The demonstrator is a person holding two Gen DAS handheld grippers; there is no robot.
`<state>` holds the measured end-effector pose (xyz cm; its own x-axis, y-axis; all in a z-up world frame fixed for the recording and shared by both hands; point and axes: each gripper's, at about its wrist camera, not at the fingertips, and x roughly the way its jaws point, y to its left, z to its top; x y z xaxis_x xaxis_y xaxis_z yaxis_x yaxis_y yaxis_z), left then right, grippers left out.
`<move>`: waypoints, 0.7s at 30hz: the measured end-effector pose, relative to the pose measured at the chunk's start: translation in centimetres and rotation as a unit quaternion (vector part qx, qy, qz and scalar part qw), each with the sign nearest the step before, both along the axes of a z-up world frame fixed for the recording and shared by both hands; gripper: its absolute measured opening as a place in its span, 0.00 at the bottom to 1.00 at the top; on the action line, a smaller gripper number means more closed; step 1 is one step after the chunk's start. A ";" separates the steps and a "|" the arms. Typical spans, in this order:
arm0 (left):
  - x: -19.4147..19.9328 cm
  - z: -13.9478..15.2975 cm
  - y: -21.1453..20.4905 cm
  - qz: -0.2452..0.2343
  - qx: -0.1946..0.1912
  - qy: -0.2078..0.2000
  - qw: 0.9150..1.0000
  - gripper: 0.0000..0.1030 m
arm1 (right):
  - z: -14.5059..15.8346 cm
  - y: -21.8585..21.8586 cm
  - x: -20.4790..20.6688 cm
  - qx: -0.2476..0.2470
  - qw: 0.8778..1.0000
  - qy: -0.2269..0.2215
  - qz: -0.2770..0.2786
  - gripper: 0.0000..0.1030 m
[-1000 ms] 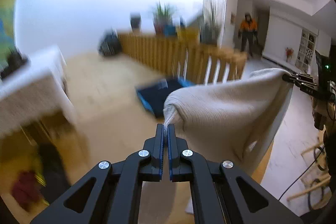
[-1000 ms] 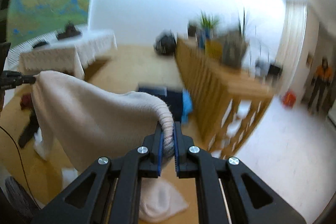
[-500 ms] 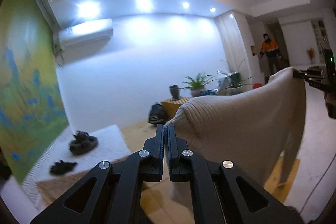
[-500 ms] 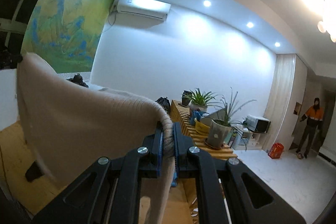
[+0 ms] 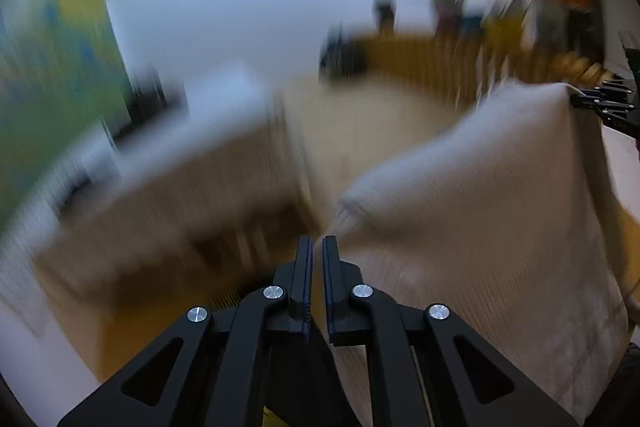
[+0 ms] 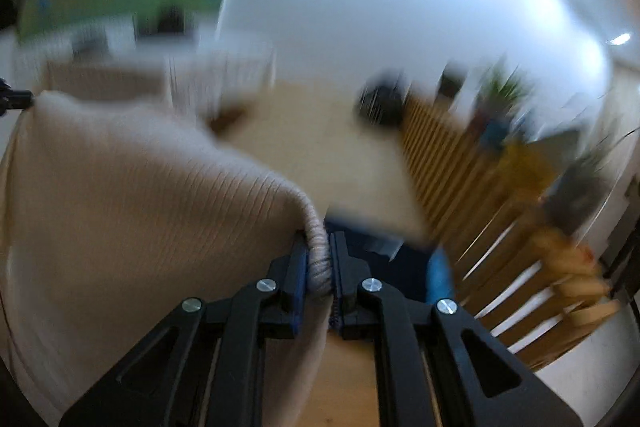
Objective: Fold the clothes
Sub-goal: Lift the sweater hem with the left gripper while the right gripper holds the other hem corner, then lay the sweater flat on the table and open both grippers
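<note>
A cream ribbed knit sweater [image 5: 492, 211] hangs spread in the air between my two grippers. My left gripper [image 5: 317, 247] is shut on one edge of it, the cloth running off to the right up to the right gripper [image 5: 600, 103] at the far right edge. In the right wrist view the right gripper [image 6: 319, 247] is shut on a thick rolled hem of the sweater [image 6: 120, 207], which stretches left to the left gripper's tip [image 6: 16, 99]. Both views are motion-blurred.
A white-draped table [image 5: 192, 163] stands at the left, with dark things on it. A wooden slatted railing [image 6: 472, 195] with potted plants [image 6: 504, 95] runs at the right. A dark blue item [image 6: 384, 259] lies on the wooden floor below.
Both grippers have swung down from pointing at the wall and ceiling toward the floor and table, still holding the sweater stretched between them. The views are now blurred by the motion.
</note>
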<state>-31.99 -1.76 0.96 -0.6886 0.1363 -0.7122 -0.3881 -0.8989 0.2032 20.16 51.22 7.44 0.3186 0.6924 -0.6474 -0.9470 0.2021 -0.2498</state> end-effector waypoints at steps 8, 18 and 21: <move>-0.6 -9.1 0.6 -0.027 -0.004 -0.103 0.994 0.09 | -11.3 1.4 1.6 -0.129 0.987 0.096 -0.021 0.18; 2.0 -17.0 8.5 -0.128 0.001 -0.213 0.969 0.17 | -18.8 1.0 -2.8 -0.223 0.966 0.127 0.021 0.37; 1.3 -18.2 7.5 -0.115 0.009 -0.227 0.967 0.15 | -19.6 0.7 -1.0 -0.222 0.966 0.135 0.011 0.40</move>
<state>-30.72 5.78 -17.29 -0.2562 0.2641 -0.9298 -0.6240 -0.7799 -0.0496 19.21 51.90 -12.12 0.0854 0.3315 -0.9396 -0.9925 0.1109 -0.0510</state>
